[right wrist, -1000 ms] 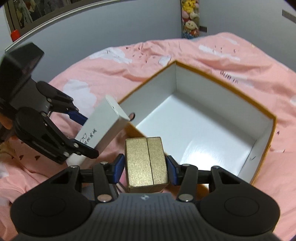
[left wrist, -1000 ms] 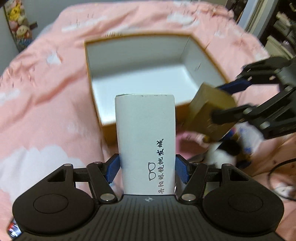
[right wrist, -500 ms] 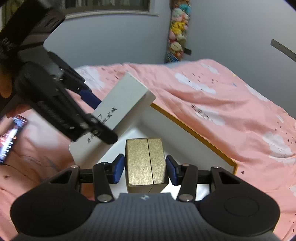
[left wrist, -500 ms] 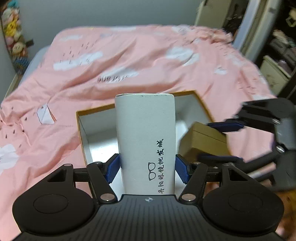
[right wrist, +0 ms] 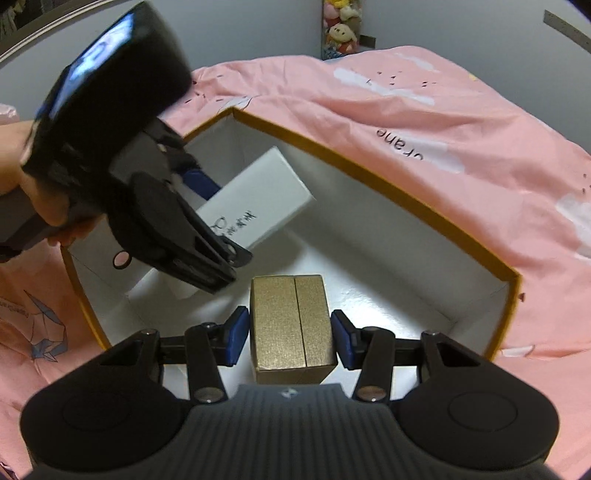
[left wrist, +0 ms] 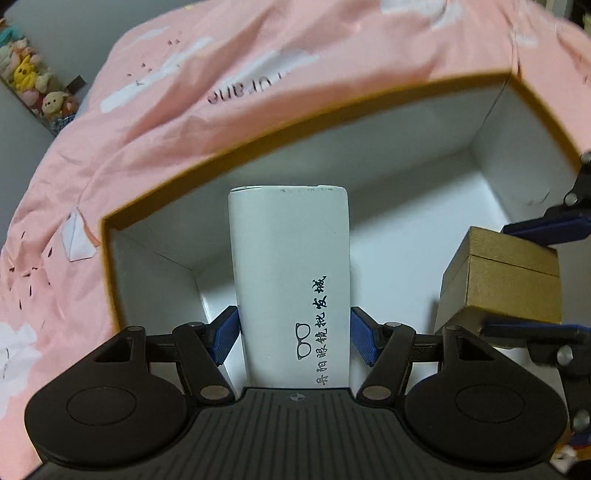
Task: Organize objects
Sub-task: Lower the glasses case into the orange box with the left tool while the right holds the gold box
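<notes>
Black claw bodies, blue finger pads, silver screws.

An open box lies on the bed. Over its inside, the left tool holds an oblong carton and the right tool holds a small case, the case to the carton's right. Plush toys hang behind the bed.

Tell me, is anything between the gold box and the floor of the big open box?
Nothing visible does. The gold box, clamped in the right gripper, hangs over bare white floor of the open box. The white box in the left gripper is off to its side.
</notes>
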Available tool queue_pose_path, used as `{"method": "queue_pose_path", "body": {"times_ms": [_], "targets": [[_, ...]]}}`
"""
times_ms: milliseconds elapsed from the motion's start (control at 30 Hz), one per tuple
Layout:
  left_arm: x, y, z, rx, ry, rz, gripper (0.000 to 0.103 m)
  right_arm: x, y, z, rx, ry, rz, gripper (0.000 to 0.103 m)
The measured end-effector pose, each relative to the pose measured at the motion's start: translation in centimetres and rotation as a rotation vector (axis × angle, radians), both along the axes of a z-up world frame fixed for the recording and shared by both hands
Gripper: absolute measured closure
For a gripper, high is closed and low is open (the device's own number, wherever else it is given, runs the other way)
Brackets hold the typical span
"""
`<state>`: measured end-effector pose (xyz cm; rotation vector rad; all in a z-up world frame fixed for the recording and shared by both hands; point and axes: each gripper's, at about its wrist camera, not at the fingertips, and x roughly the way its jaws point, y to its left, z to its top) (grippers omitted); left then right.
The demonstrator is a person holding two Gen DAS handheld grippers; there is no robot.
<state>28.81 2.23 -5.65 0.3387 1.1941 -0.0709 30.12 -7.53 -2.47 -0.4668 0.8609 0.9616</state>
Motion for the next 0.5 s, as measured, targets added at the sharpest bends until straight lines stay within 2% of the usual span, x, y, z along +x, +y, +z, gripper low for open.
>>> {"method": "queue_pose_path", "body": {"times_ms": [133, 200, 300, 367, 500], "targets": [[0.6, -0.5, -2.1, 0.085, 0.047, -0.016, 0.029, 0.6, 0.9, -0.8, -0.011, 0.012, 0.024, 0.053], [0.4, -0.5, -2.5, 0.112, 0.046, -0.024, 0.025, 0.6, 1.1, -1.1, -0.018, 0.015, 0.036, 0.053], [0.1, -0.6, -2.7, 0.152, 0.019, -0.047, 0.020, 0.7, 1.3, -1.4, -0.026, 0.020, 0.044, 0.053], [-0.4, -1.0, -2.6, 0.205, -0.025, -0.082, 0.016, 0.7, 1.4, -1.6, -0.030, 0.026, 0.046, 0.053], [-1.6, -1.3, -2.1, 0.273, -0.111, -0.135, 0.016, 0.3, 1.1, -1.5, -0.035, 0.028, 0.048, 0.053]]}}
